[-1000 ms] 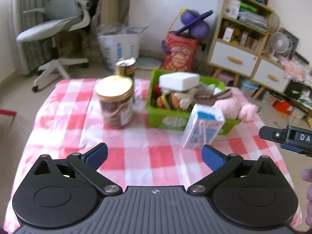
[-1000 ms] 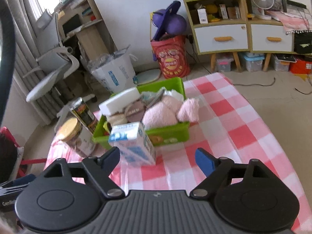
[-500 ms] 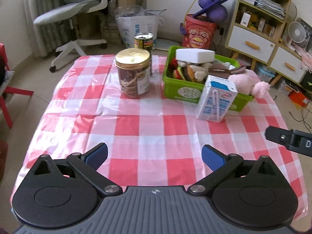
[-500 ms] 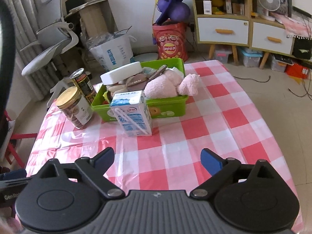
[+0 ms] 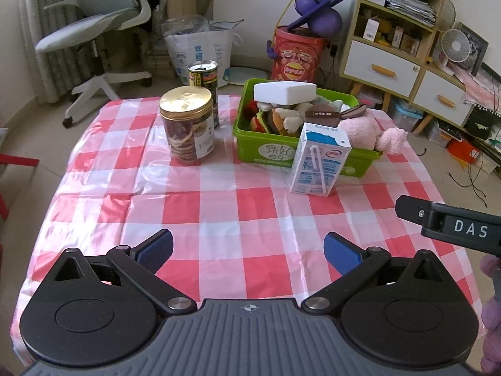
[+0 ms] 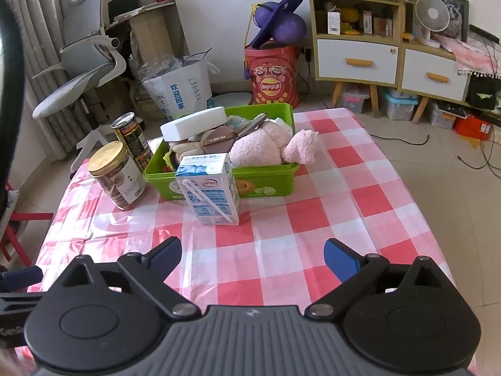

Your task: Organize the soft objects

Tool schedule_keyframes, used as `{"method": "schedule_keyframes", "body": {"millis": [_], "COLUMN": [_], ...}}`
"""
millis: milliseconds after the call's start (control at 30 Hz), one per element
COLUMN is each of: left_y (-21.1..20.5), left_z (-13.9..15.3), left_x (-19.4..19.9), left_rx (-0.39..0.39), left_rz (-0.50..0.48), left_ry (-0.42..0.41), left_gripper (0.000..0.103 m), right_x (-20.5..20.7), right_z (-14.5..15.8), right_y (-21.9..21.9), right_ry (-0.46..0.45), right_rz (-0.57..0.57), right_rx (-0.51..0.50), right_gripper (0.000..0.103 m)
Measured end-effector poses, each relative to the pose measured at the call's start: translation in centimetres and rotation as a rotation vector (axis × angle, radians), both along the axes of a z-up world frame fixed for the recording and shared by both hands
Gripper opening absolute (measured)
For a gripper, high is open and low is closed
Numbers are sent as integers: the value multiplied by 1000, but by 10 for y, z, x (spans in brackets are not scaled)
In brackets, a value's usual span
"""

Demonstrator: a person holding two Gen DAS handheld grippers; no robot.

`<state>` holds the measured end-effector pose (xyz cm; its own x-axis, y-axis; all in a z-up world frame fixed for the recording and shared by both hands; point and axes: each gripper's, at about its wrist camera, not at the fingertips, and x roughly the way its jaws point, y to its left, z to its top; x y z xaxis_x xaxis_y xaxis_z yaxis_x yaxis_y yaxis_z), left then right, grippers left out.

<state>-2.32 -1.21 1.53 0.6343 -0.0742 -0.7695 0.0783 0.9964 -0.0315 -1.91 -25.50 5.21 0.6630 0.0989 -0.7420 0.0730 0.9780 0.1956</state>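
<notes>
"i'm milk tea" on brown plush, "das" on right gripper

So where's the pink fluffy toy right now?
The pink toy lies in the green bin at its right end in both views, one paw hanging over the rim, just behind the milk carton.

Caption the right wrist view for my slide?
Empty right gripper, jaws opening, faces milk carton before green bin of soft toys.

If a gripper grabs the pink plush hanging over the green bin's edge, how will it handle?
The pink plush would likely squash between fingers. Its end flops over the bin rim, so it probably dangles when lifted. It looks light.
</notes>
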Motion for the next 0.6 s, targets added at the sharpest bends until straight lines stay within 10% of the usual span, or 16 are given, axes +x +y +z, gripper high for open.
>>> {"method": "schedule_keyframes", "body": {"millis": [600], "left_y": [-4], "left_z": [2], "left_x": [0], "left_rx": [0], "left_rz": [3], "left_ry": [-5], "left_gripper": [98], "right_x": [-1], "right_z": [-1], "right_y": [-2], "right_ry": [4], "right_rz": [-4], "right_rx": [-5], "right_gripper": [76]}}
